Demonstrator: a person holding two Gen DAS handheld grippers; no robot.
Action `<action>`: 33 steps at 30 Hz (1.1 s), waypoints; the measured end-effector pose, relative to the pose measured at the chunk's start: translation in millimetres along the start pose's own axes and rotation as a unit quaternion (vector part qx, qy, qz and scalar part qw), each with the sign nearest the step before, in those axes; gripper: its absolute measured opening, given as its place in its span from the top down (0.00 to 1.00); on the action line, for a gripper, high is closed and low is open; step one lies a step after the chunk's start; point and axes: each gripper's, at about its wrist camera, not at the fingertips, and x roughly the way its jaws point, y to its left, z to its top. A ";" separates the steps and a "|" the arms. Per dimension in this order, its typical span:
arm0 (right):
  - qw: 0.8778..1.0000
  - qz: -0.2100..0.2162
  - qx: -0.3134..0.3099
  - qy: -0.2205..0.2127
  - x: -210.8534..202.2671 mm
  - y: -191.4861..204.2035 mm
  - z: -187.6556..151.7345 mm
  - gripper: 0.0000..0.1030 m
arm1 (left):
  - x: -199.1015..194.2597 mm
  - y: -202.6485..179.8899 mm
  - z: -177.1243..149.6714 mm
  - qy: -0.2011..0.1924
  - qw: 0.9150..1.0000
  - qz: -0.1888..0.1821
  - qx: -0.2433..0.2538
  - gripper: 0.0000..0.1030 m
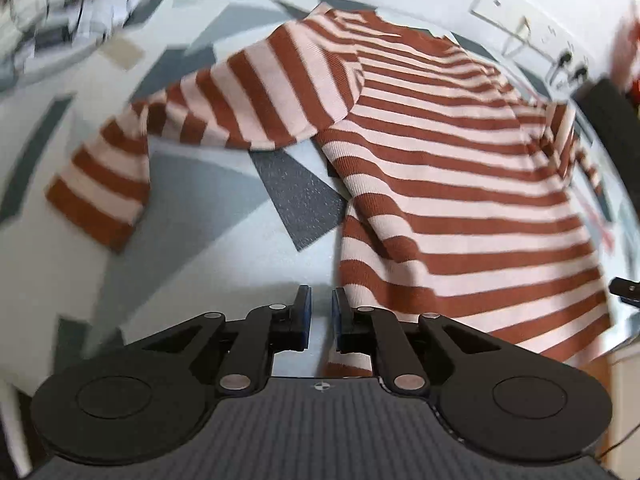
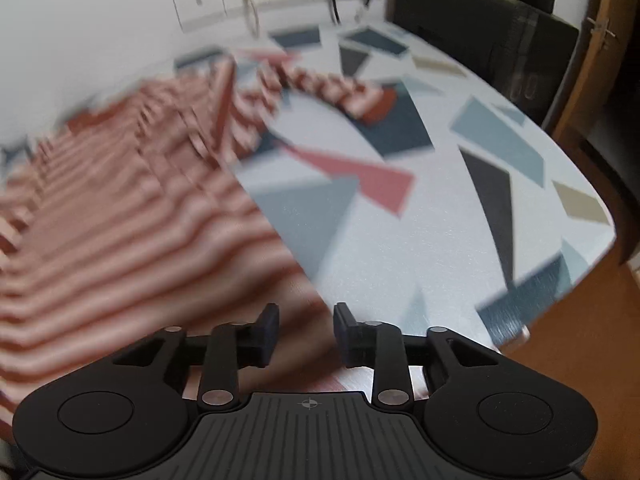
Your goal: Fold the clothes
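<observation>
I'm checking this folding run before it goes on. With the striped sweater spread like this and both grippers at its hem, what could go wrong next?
1. The left sleeve is twisted partway along, so a fold may lock in the crease.
2. The left gripper is open beside the sweater, not around it; closing may miss the cloth.
3. The hem lies near the table edge, so a tug might slide the sweater off.
</observation>
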 end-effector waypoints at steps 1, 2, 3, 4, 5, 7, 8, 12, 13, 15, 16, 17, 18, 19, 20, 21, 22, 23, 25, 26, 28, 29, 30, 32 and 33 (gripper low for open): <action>1.000 0.012 0.001 -0.009 -6.3 4.9 9.1 0.68 | -0.3 2.8 0.6 0.002 1.000 -0.005 -0.011 0.88; 1.000 0.024 -0.001 -0.018 -12.6 10.2 18.3 0.68 | -0.7 5.5 1.2 0.004 1.000 -0.009 -0.022 0.88; 0.999 0.037 -0.007 -0.030 -19.0 17.3 28.5 0.68 | -1.0 8.3 1.8 0.007 0.999 -0.014 -0.033 0.88; 0.998 0.049 -0.018 -0.042 -25.5 26.2 40.5 0.68 | -1.3 11.0 2.4 0.009 0.999 -0.019 -0.044 0.86; 0.996 0.059 -0.030 -0.053 -30.3 34.7 53.4 0.68 | -2.8 14.0 3.1 0.007 0.998 -0.019 -0.052 0.84; 0.992 0.080 -0.059 -0.078 -39.9 56.4 83.8 0.68 | -7.0 20.1 4.5 0.001 0.998 -0.020 -0.066 0.76; 0.989 0.090 -0.072 -0.090 -43.0 67.6 98.7 0.67 | -9.6 22.5 5.0 -0.002 0.997 -0.024 -0.075 0.74; 0.977 0.145 -0.107 -0.112 -42.5 119.7 148.6 0.60 | -17.7 23.7 6.8 -0.017 0.994 -0.059 -0.089 0.70; 0.974 0.158 -0.118 -0.108 -34.8 133.7 157.1 0.60 | -18.2 19.7 6.4 -0.019 0.994 -0.070 -0.079 0.70; 0.969 0.177 -0.146 -0.093 -13.7 163.3 166.8 0.60 | -16.9 5.7 4.2 -0.024 0.996 -0.079 -0.044 0.70; 0.966 0.187 -0.161 -0.081 0.8 180.1 169.4 0.60 | -15.6 -2.9 3.1 -0.026 0.996 -0.077 -0.021 0.70; 0.963 0.194 -0.175 -0.068 15.2 196.2 170.7 0.60 | -13.4 -9.1 2.6 -0.029 0.998 -0.063 -0.008 0.70; 0.959 0.202 -0.191 -0.051 32.4 213.8 172.0 0.60 | -10.9 -14.4 2.1 -0.033 0.998 -0.045 0.001 0.70; 0.955 0.208 -0.208 -0.035 49.1 230.9 173.0 0.60 | -8.4 -19.8 1.7 -0.036 0.999 -0.027 0.011 0.70; 0.951 0.212 -0.223 -0.020 64.5 247.0 172.9 0.60 | -5.2 -20.3 2.3 -0.035 0.999 -0.020 0.006 0.70; 0.947 0.214 -0.240 -0.006 82.1 263.9 173.0 0.60 | -1.9 -19.1 3.3 -0.033 0.999 -0.015 -0.005 0.70; 0.942 0.216 -0.256 0.005 99.5 281.6 172.7 0.60 | 0.4 -16.5 3.8 -0.032 0.999 -0.016 -0.017 0.70; 0.938 0.217 -0.270 0.013 113.3 297.9 171.8 0.60 | 2.2 -13.3 4.0 -0.030 0.999 -0.015 -0.029 0.70; 0.930 0.219 -0.294 0.027 142.1 326.6 170.0 0.60 | 5.4 -7.0 3.9 -0.026 0.998 -0.002 -0.051 0.70; 0.927 0.217 -0.305 0.032 154.0 337.6 168.4 0.60 | 4.4 -4.2 3.1 -0.030 0.998 0.002 -0.060 0.70; 0.922 0.202 -0.328 0.032 175.5 356.2 163.0 0.60 | 1.5 1.2 0.9 -0.033 0.996 0.012 -0.078 0.70; 0.922 0.191 -0.336 0.030 182.5 359.3 161.1 0.60 | 0.2 3.2 0.0 -0.032 0.996 0.013 -0.085 0.70; 0.922 0.184 -0.341 0.027 188.4 361.0 159.4 0.61 | -0.9 4.5 -0.4 -0.031 0.995 0.014 -0.090 0.70; 0.914 0.209 -0.346 0.022 189.3 356.2 156.2 0.79 | -2.4 5.2 -0.2 -0.028 0.995 0.017 -0.097 0.70; 0.908 0.223 -0.353 0.018 188.0 354.6 154.8 0.94 | -2.0 3.1 0.7 -0.027 0.995 0.021 -0.093 0.70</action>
